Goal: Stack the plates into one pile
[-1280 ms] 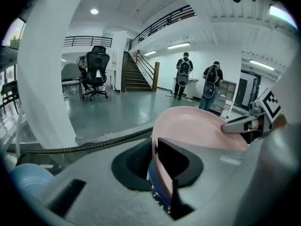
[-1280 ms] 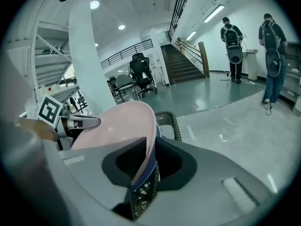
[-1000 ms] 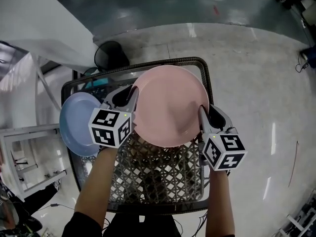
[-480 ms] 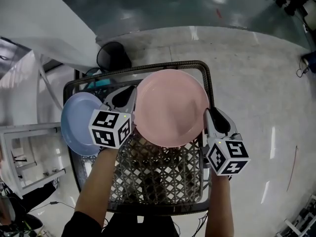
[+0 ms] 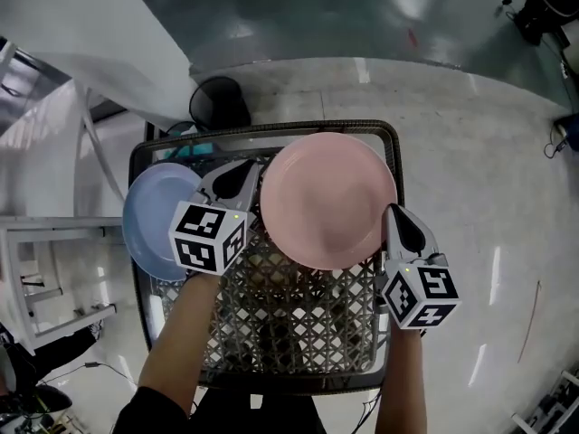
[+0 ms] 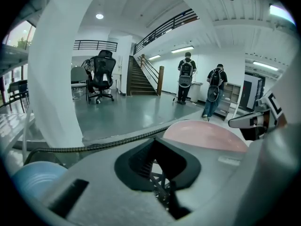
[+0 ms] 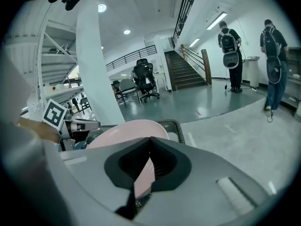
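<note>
A pink plate point(image 5: 327, 199) hangs level over a black wire basket point(image 5: 271, 333). My right gripper point(image 5: 396, 215) has just closed on the plate's right rim, and in the right gripper view the pink edge point(image 7: 143, 171) runs between the jaws. My left gripper point(image 5: 246, 174) lies just off the plate's left edge; its jaws have just closed. In the left gripper view only basket mesh shows in the gap, and the pink plate point(image 6: 204, 134) sits to the right of the jaws. A blue plate point(image 5: 156, 220) rests at the basket's left side.
The basket's dark rim point(image 5: 271, 131) frames both plates. A black round object point(image 5: 222, 102) stands on the floor behind it, and white frames point(image 5: 54, 269) stand to the left. People point(image 6: 187, 76) stand far off by a staircase.
The right gripper, slightly off the pink plate's edge half a second ago, now sits on its rim. The pink plate and both grippers have shifted a little right in the picture.
</note>
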Demonstrator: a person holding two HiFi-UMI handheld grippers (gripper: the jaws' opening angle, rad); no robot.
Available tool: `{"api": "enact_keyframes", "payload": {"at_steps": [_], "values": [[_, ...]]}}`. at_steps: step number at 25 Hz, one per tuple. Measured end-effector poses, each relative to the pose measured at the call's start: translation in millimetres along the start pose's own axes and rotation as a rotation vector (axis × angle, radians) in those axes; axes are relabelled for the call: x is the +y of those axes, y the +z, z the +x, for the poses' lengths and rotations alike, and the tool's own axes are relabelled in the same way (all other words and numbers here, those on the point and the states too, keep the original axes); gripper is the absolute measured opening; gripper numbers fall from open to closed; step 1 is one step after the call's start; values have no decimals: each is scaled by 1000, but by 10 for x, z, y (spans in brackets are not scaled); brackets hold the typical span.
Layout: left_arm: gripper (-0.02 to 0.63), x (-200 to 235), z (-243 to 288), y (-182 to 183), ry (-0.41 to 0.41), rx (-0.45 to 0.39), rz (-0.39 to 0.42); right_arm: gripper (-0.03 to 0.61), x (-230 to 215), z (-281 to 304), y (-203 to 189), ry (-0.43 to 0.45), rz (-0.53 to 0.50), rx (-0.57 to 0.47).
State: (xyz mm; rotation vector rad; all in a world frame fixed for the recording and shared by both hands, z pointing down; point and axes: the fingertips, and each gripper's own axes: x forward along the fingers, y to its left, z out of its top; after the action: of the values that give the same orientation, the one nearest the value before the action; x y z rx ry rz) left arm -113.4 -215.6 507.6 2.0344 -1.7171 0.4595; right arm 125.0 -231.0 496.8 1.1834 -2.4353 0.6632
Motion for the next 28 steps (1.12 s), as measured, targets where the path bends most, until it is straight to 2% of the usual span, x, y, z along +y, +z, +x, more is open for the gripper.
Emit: {"api": "enact_keyframes", "payload": {"at_steps": [10, 16, 28], "values": [[-3, 562, -523, -42, 60, -16, -11, 5, 798, 184, 14, 100, -38, 24], [-3, 1075, -945, -96, 106, -34, -90, 5, 1337, 352, 20, 156, -62, 58], [-3, 1929, -1843, -485, 241, -13, -117, 6, 2326, 584, -165, 272, -114, 114]]}}
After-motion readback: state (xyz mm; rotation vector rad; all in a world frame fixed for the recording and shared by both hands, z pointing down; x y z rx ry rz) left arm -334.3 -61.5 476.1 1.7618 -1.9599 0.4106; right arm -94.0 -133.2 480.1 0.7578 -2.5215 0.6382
